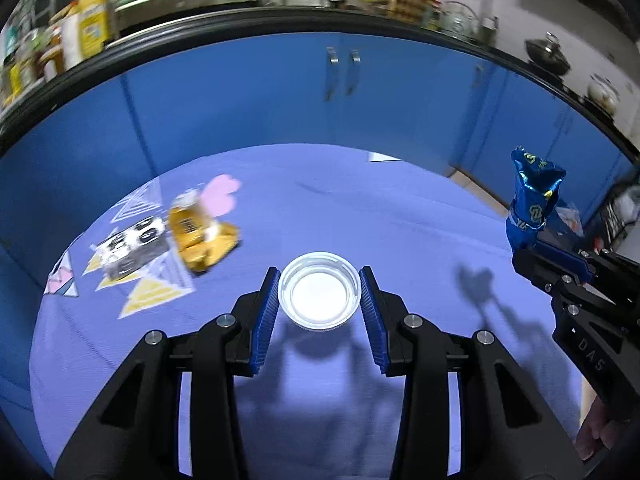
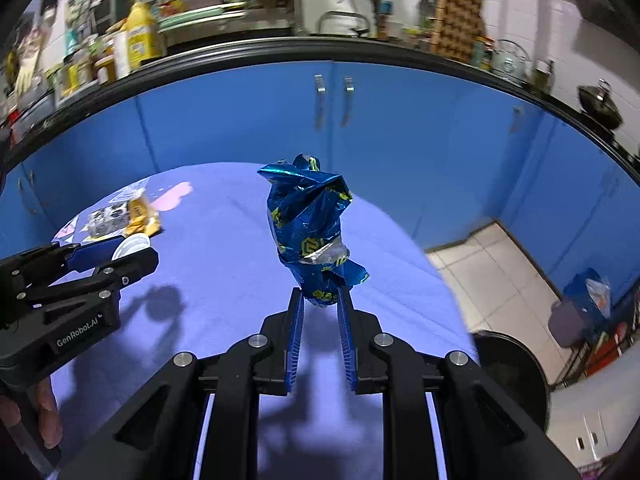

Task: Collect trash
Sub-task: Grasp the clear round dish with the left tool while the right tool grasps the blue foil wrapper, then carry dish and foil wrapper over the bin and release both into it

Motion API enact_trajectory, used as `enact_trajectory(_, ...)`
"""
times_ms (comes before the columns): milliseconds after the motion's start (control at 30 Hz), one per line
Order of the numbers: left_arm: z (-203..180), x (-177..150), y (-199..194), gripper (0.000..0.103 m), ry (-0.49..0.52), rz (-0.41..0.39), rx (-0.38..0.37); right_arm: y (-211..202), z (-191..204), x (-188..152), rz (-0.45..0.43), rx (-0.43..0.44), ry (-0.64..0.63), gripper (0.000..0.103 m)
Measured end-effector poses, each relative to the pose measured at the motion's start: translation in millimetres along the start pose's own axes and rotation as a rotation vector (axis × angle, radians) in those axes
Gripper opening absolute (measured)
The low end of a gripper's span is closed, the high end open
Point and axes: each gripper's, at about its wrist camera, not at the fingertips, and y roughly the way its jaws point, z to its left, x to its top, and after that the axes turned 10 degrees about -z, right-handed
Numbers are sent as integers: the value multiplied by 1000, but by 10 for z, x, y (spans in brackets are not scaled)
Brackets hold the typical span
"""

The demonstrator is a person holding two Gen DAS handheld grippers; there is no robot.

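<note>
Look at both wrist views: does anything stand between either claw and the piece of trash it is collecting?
Nothing visible does. The left claw already grips the white lid between its pads, lifted off the purple cloth. The right claw is shut on the crumpled blue wrapper. Where the trash must go cannot be told.

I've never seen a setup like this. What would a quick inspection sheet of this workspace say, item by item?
Surface: table under a lilac cloth with printed triangles and hearts.
Job's things: white lid held in the left gripper; crumpled blue wrapper held upright in the right gripper; yellow wrapper and black-and-white packet lying on the cloth, touching.
Clutter: nothing seen beyond that trash.
Grippers: both sets of jaws closed on their items, lifted clear of the cloth.
Cables: nothing seen.
Surroundings: blue cabinets, a crowded counter of bottles and pots, tiled floor, dark round bin beside the table.
</note>
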Motion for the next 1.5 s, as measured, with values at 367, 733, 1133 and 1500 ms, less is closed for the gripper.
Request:
enact_trajectory(367,-807,158,7,41,116,-23,-76,-413,-639,-93,-43,-118,57,18)
enact_trajectory(733,-1354,170,1,41,184,-31,-127,-614,-1116,-257,-51,-181,122,18)
enact_trajectory(1133,-1753,236,-15,41,220,-47,-158,-741,-1474,-383,-49,-212,179,19)
enact_trajectory(1500,-2057,272,11,41,255,-48,-169,-881,-1592,-486,-98,-328,162,88)
